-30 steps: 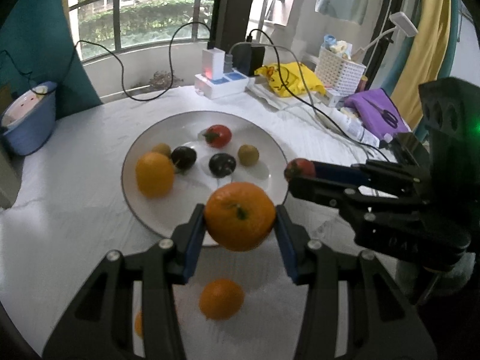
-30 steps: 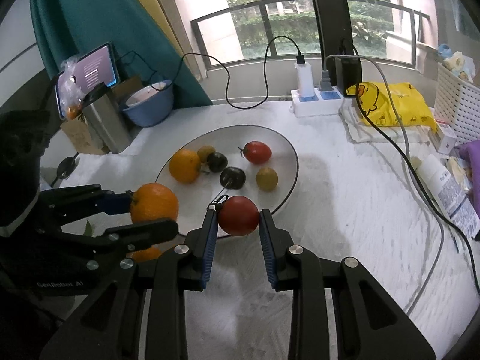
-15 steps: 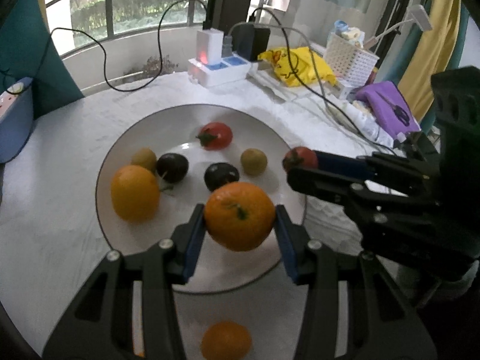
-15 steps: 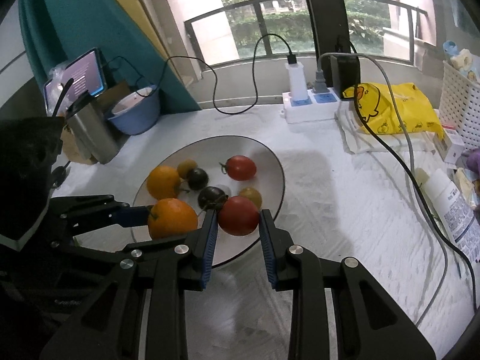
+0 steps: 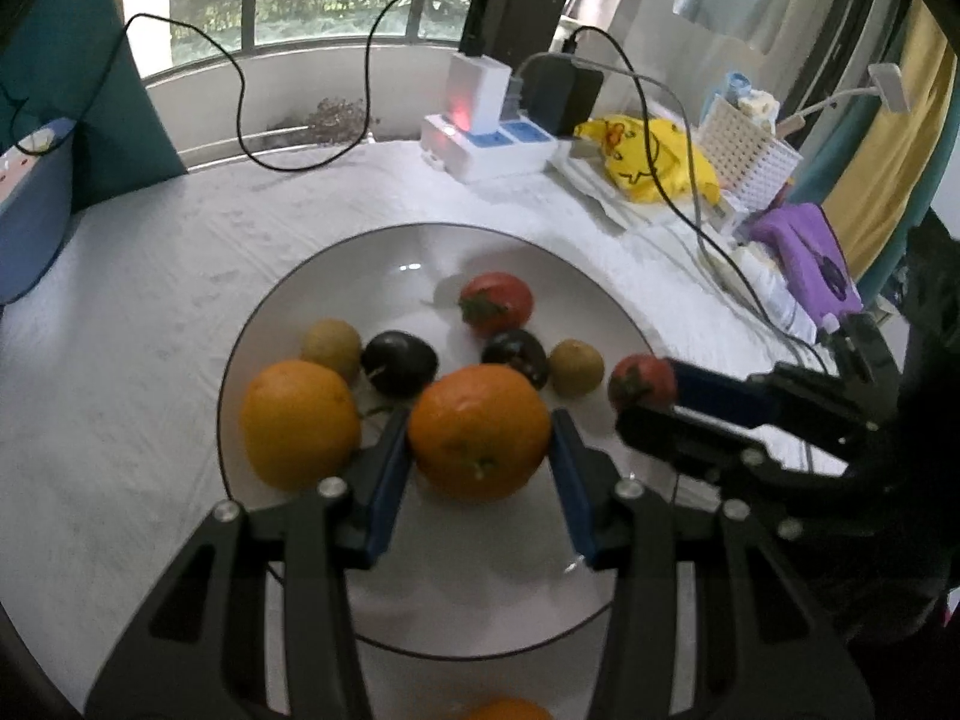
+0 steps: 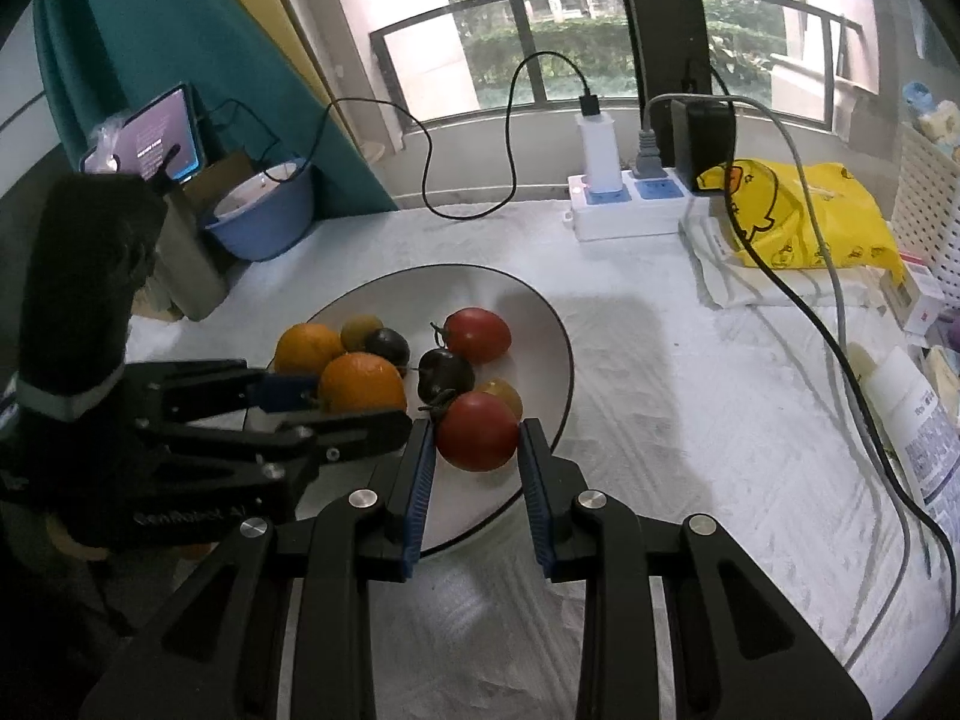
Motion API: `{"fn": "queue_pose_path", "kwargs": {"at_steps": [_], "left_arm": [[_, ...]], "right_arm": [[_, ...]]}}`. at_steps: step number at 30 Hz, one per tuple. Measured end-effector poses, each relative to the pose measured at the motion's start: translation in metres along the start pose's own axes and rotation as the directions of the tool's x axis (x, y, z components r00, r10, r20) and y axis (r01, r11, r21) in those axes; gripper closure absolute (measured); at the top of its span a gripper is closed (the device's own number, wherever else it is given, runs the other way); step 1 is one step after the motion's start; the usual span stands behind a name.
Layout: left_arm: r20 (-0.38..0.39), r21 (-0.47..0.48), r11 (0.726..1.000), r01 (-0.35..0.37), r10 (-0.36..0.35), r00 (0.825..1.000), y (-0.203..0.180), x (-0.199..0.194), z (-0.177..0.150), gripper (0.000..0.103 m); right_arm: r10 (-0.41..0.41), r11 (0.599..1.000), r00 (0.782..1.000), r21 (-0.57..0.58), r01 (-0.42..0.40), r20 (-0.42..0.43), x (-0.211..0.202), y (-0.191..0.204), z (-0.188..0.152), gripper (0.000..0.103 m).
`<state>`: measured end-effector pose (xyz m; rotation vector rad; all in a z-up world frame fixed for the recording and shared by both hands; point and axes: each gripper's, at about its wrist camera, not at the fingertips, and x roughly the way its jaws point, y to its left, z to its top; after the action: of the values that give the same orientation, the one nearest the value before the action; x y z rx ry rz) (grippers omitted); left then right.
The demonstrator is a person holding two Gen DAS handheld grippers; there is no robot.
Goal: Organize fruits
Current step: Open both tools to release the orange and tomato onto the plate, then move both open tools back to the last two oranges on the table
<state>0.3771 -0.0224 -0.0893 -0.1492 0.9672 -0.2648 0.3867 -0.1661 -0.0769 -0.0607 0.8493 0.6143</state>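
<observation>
My left gripper is shut on an orange and holds it over the near part of the white plate. My right gripper is shut on a red tomato over the plate's near right edge. On the plate lie another orange, a red tomato, two dark plums and two small yellow-green fruits. One more orange lies on the table by the plate's near rim.
A white power strip with chargers and cables stands behind the plate. A yellow bag, white basket and purple cloth crowd the right. A blue bowl and metal cup stand left.
Both grippers have moved forward over the plate with their fruits. The plate looks nearer and larger. The loose orange has slipped to the bottom edge of the left view.
</observation>
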Motion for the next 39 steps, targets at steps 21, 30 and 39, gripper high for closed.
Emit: {"fn": "queue_pose_path", "kwargs": {"at_steps": [21, 30, 39], "left_arm": [[0.101, 0.016, 1.0, 0.01, -0.012, 0.995, -0.004, -0.057, -0.014, 0.056], [0.143, 0.013, 1.0, -0.001, 0.0, 0.99, -0.004, -0.086, -0.035, 0.056], [0.171, 0.003, 1.0, -0.005, 0.005, 0.985, 0.003, -0.112, -0.061, 0.056]], "right_arm": [[-0.053, 0.999, 0.999, -0.008, 0.053, 0.0, -0.01, 0.016, -0.004, 0.072], [-0.055, 0.998, 0.998, -0.033, 0.055, 0.015, -0.031, 0.04, -0.011, 0.072], [-0.063, 0.996, 0.998, -0.06, 0.064, 0.026, -0.05, 0.067, -0.02, 0.072]]}}
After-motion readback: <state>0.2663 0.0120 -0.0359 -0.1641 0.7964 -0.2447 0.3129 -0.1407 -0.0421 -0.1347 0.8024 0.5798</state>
